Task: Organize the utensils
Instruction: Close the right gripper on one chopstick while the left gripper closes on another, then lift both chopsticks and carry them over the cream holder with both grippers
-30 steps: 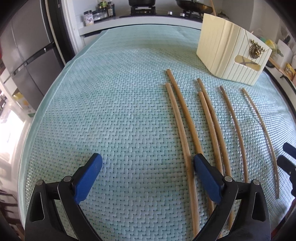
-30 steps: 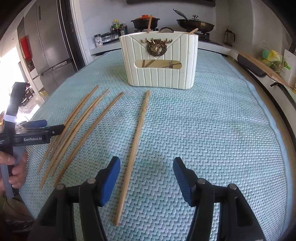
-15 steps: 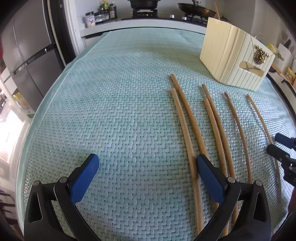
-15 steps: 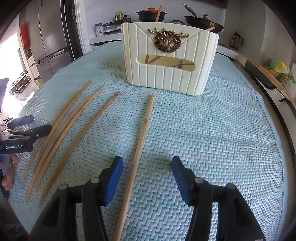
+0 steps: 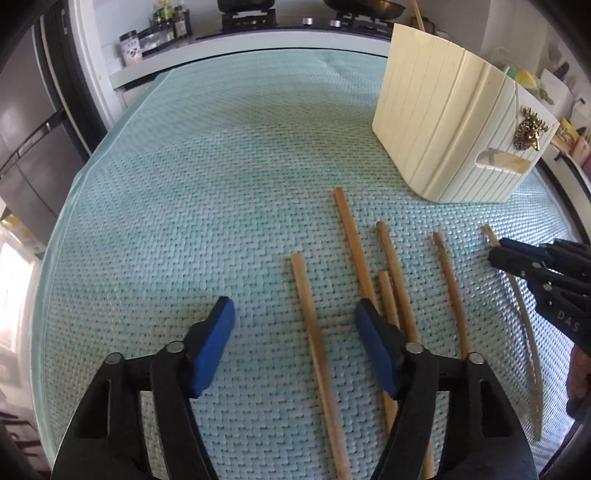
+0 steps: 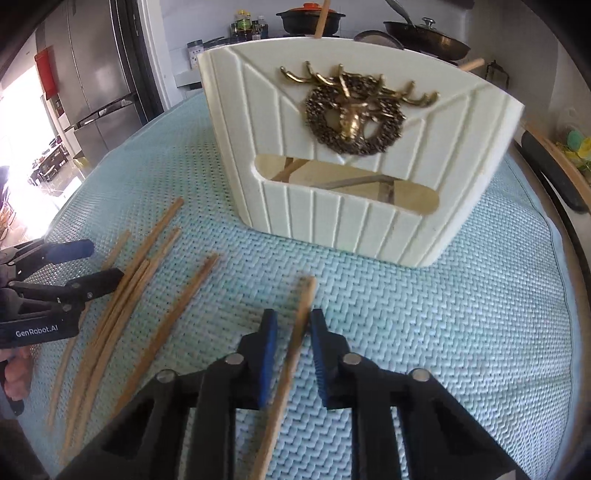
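Observation:
Several wooden chopsticks lie side by side on the pale green woven mat (image 5: 184, 184). My left gripper (image 5: 294, 303) hovers low over them, its jaws closing; the leftmost chopstick (image 5: 310, 332) lies between the blue pads, untouched. My right gripper (image 6: 292, 313) is closing around the rightmost chopstick (image 6: 301, 306); the right pad (image 6: 319, 350) touches it and a narrow gap shows on the left. The cream utensil holder (image 6: 332, 240) with a brass deer emblem stands just beyond, with a few utensils inside. The left wrist view shows the right gripper (image 5: 498, 251) at the far right.
A stove with pots (image 6: 310, 18) and spice jars (image 5: 166, 26) line the counter behind the mat. A steel fridge (image 6: 96, 74) stands at the left. The left gripper (image 6: 103, 261) and a person's fingers appear at the right wrist view's left edge.
Both grippers moved forward along the chopsticks toward the holder. The left jaws narrowed from wide to about half. The right jaws closed in around the rightmost chopstick.

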Tool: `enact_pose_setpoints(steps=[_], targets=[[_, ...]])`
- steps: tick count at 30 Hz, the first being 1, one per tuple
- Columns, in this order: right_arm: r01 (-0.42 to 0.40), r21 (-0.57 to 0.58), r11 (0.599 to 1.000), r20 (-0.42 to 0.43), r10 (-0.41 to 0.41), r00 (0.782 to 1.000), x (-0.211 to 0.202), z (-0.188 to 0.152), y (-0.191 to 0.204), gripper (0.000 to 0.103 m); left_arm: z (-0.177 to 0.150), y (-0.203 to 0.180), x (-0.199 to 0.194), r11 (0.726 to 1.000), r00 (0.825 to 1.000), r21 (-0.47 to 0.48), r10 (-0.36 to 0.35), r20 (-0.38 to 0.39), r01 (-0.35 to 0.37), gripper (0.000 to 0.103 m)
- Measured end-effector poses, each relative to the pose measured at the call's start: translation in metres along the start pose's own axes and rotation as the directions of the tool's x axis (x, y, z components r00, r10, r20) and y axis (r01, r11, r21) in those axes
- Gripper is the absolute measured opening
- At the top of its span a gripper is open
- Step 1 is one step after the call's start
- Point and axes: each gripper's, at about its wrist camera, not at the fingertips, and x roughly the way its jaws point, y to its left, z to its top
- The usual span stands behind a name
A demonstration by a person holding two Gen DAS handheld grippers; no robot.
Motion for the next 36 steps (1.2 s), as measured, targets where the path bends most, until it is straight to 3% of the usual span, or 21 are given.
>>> enact_pose_setpoints(steps=[1,3,4,9,15,24,32,36], targets=[[-0.008,0.001,1.000,-0.006,0.008,1.000,0.003,0.004,0.000,0.009,0.002,-0.001,0.000,1.000,1.000,0.001,-0.016,0.002,0.016,0.046],[-0.021,0.012,1.000,-0.010,0.021,1.000,0.006,0.011,0.001,0.007,0.005,-0.001,0.001,0.999,0.999,-0.002,-0.034,0.005,0.034,0.011],[-0.031,0.021,0.999,-0.007,0.031,1.000,0.007,0.012,-0.001,0.007,0.005,0.002,0.002,0.998,0.998,-0.014,-0.055,0.006,0.055,0.007],[-0.097,0.074,0.992,0.040,0.094,0.995,-0.009,0.010,-0.016,0.007,0.004,0.013,-0.003,0.992,0.994,-0.069,-0.103,0.032,0.105,0.005],[-0.182,0.090,0.979,0.161,0.166,0.973,-0.071,-0.003,-0.030,0.007,0.003,0.012,-0.060,0.984,0.976,-0.082,-0.146,0.160,0.160,0.005],[-0.213,0.045,0.976,0.372,0.181,0.911,-0.172,-0.018,-0.022,0.007,-0.005,0.002,-0.163,0.971,0.916,-0.052,-0.201,0.347,0.233,0.005],[-0.183,0.002,0.983,0.491,0.158,0.857,-0.225,-0.025,-0.004,0.007,-0.007,-0.001,-0.205,0.962,0.862,-0.043,-0.221,0.457,0.270,0.005],[-0.147,-0.024,0.989,0.536,0.137,0.833,-0.239,-0.023,-0.001,0.007,-0.002,-0.003,-0.212,0.957,0.843,-0.046,-0.228,0.487,0.286,0.005]])
